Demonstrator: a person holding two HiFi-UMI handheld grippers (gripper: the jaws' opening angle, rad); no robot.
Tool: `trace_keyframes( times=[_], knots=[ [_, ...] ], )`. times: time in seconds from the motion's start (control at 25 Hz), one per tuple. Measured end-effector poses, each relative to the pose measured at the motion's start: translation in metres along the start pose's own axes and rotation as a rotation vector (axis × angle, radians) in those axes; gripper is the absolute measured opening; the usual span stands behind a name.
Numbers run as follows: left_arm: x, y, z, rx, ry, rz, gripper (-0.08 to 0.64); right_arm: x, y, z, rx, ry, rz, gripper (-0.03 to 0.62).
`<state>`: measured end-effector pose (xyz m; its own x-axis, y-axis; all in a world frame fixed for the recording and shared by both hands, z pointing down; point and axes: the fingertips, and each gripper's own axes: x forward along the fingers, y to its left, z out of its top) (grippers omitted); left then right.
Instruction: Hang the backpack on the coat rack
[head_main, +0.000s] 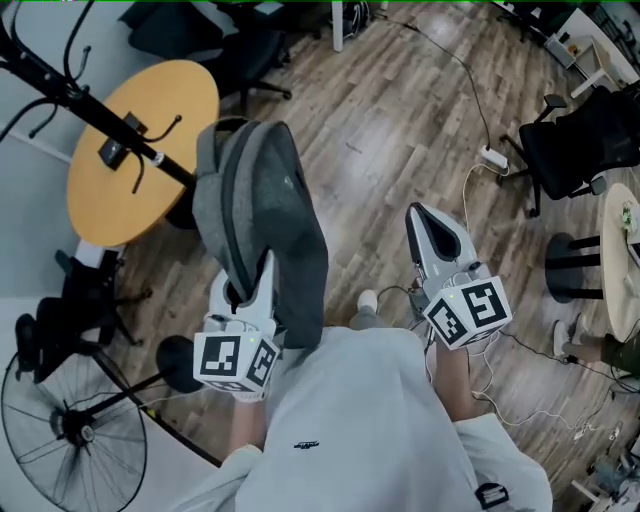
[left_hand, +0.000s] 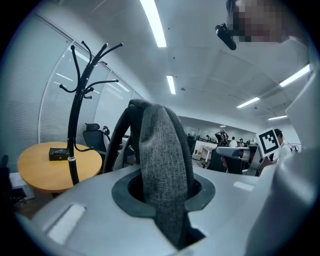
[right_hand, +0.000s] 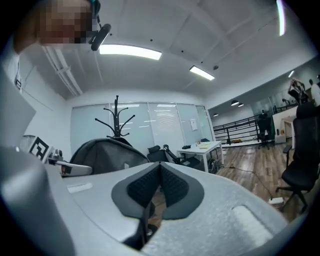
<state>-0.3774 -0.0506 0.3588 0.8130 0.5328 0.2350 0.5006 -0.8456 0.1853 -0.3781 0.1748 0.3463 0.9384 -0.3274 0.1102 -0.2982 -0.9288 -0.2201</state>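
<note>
A grey backpack (head_main: 270, 215) hangs lifted off the floor, with my left gripper (head_main: 250, 285) shut on its grey top strap (left_hand: 162, 160). The strap runs upright between the jaws and fills the gap. The black coat rack (left_hand: 76, 105) stands beyond and to the left of the bag, its pole (head_main: 95, 110) passing over a round yellow table (head_main: 150, 110). My right gripper (head_main: 424, 214) is held apart on the right, shut, its pads (right_hand: 172, 186) meeting with nothing between them. From the right gripper view the backpack (right_hand: 107, 155) is at the left, with the rack's hooks (right_hand: 116, 117) above it.
A floor fan (head_main: 70, 430) stands at the lower left. Black office chairs (head_main: 575, 150) and a power strip with cable (head_main: 492, 156) are on the wooden floor to the right. A white desk (right_hand: 202, 146) stands by the glass wall.
</note>
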Motion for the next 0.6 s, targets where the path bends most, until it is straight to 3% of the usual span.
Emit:
trace_keyframes(
  times=[0.16, 0.4, 0.6],
  knots=[
    [0.021, -0.027, -0.001, 0.011, -0.001, 0.000, 0.109, -0.005, -0.042, -0.003, -0.034, 0.016, -0.039, 0.002],
    [0.054, -0.049, -0.001, 0.032, -0.018, 0.025, 0.109, 0.001, -0.081, 0.001, -0.025, 0.012, -0.010, 0.002],
    [0.076, -0.067, -0.003, 0.035, -0.033, 0.058, 0.109, 0.001, -0.104, 0.002, -0.001, 0.014, 0.064, 0.002]
  ],
)
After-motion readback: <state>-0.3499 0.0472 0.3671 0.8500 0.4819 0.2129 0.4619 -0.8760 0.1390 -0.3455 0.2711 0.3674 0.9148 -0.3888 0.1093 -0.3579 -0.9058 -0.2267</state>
